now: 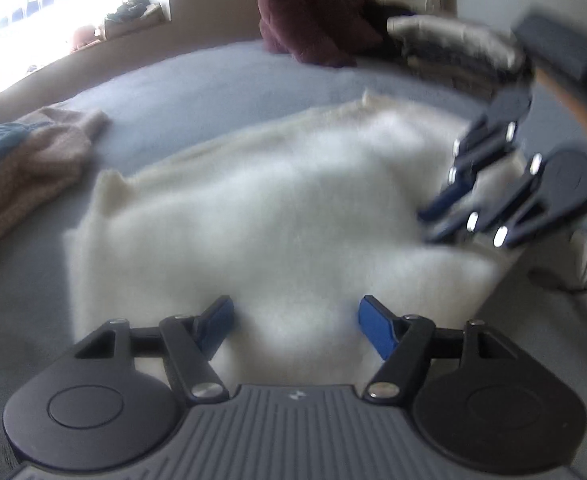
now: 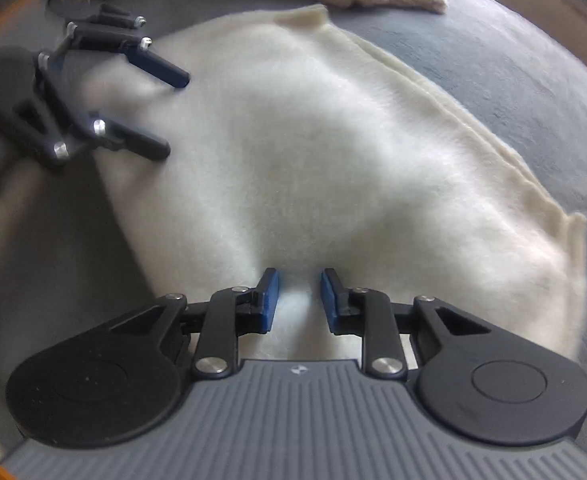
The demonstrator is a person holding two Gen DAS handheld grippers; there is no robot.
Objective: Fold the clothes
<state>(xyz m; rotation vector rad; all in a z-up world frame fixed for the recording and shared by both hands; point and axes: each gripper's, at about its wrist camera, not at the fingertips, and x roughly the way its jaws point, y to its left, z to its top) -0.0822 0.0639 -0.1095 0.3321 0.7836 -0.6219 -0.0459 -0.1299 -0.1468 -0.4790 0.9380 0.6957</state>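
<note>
Cream fleece garment [image 2: 333,152], soft, limp and likely light, lying flat on grey bedding [image 2: 493,60]; left gripper [image 1: 295,328] and right gripper [image 2: 299,300] both spread, empty; layered edges suit pinching.

A grey bed surface [image 1: 181,92] fills the scene. At far left a bright, overexposed window [image 1: 53,4] is seen, with cluttered items on its sill [image 1: 133,16]. A beige wall [image 1: 213,4] stands behind the bed. A dark maroon cushion [image 1: 309,12] is propped at the far edge.
</note>
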